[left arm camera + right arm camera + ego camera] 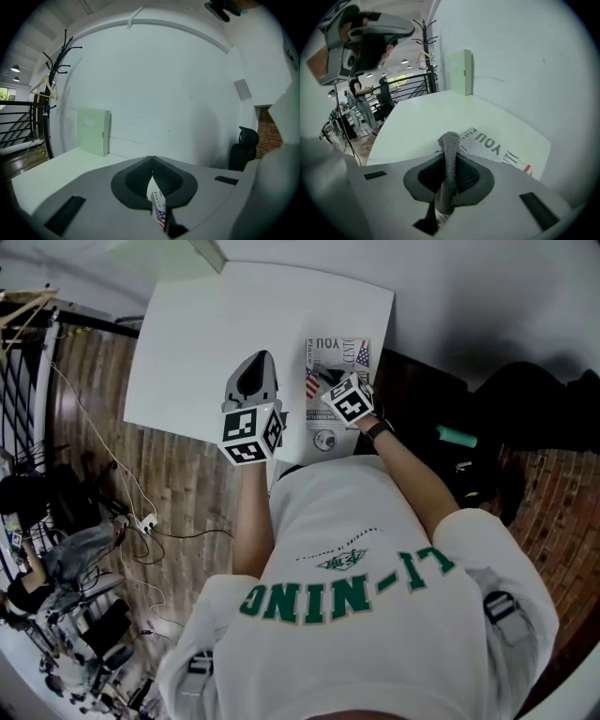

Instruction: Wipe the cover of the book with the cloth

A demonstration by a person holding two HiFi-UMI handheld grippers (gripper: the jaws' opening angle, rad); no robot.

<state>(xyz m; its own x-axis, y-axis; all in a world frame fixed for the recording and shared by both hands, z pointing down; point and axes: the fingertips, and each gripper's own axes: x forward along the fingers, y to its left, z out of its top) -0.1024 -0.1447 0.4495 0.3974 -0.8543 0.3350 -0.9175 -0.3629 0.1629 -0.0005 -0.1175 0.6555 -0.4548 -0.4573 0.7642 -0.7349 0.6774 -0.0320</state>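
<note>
The book (336,395), its cover printed with "YOU" and a flag, lies flat at the right side of the white table (206,343). My left gripper (259,357) sits just left of the book. In the left gripper view, the left gripper (152,159) is shut on a thin printed edge of the book (158,206). My right gripper (328,379) is over the book's near half. In the right gripper view, the right gripper (450,157) is shut on a grey knit cloth (449,164) that sticks up between the jaws. The book (497,152) shows beyond them.
A pale green box (465,72) stands upright at the table's far edge by the white wall. A coat rack (56,70) and railing are at the left. A black office chair (243,145) is at the right. Cables lie on the wooden floor (141,521).
</note>
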